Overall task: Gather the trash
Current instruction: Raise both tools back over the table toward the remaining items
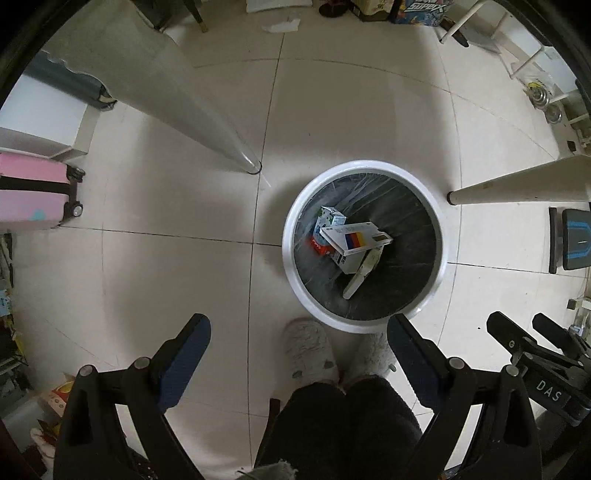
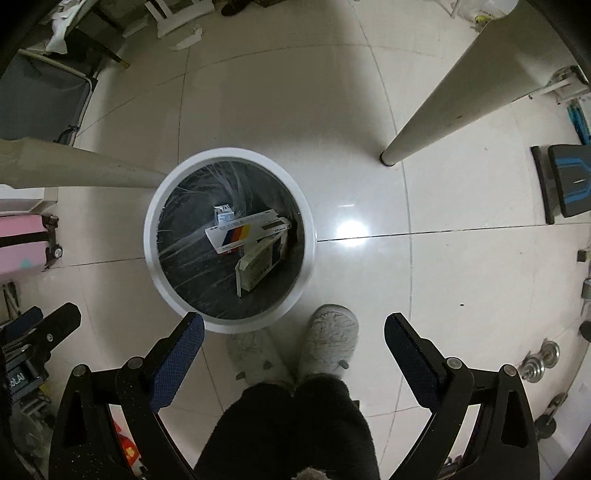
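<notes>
A round white trash bin (image 1: 291, 206) with a dark liner stands on the tiled floor; it also shows in the right wrist view (image 2: 151, 236). Inside lie several cardboard boxes: a white box with a colour stripe (image 1: 354, 238) (image 2: 245, 230), a small milk carton (image 1: 330, 218) (image 2: 223, 214) and another white box (image 2: 258, 269). My left gripper (image 1: 299, 332) is open and empty, held above the floor in front of the bin. My right gripper (image 2: 293, 328) is open and empty, just right of the bin's near rim. Each gripper shows at the edge of the other's view.
Two white table legs (image 1: 207, 110) (image 1: 517, 184) rise beside the bin. A pink suitcase (image 1: 33, 192) stands at the left. Crumpled white paper (image 1: 280, 26) (image 2: 186, 38) lies on the far floor. A black-and-blue object (image 2: 565, 181) and dumbbells (image 2: 539, 362) are at the right. The person's slippered feet (image 2: 328, 339) are below.
</notes>
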